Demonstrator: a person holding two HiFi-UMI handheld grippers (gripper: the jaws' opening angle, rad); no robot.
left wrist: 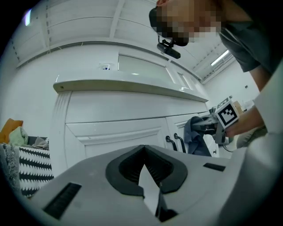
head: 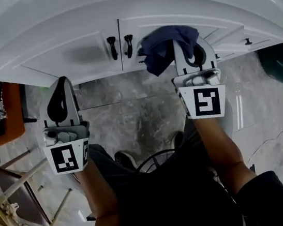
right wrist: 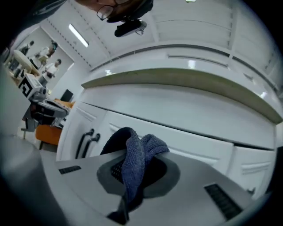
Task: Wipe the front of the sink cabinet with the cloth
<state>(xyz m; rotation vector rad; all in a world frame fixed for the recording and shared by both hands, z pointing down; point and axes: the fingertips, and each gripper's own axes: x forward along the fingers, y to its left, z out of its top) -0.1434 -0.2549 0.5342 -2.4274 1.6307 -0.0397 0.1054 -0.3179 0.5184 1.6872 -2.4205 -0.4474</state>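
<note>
Presently, left gripper (head: 62, 85): jaws together, nothing between them; it stands off the cabinet, short of the left door's bottom edge.
Right gripper (head: 187, 46): jaws clamped on the cloth; the nearer of the two to the cabinet.
Cloth (head: 159, 49): dark blue and bunched, its length hanging down from the jaws. It lies ahead of the right gripper, at the right door's inner edge. Contact with the door cannot be confirmed.
Handles (head: 113, 47): two, black, upright, just beside the cloth.
Sink cabinet front (head: 65, 55): white, panelled; judged that the wipe must run sideways along the doors.
Writing: none legible; square markers only.
</note>
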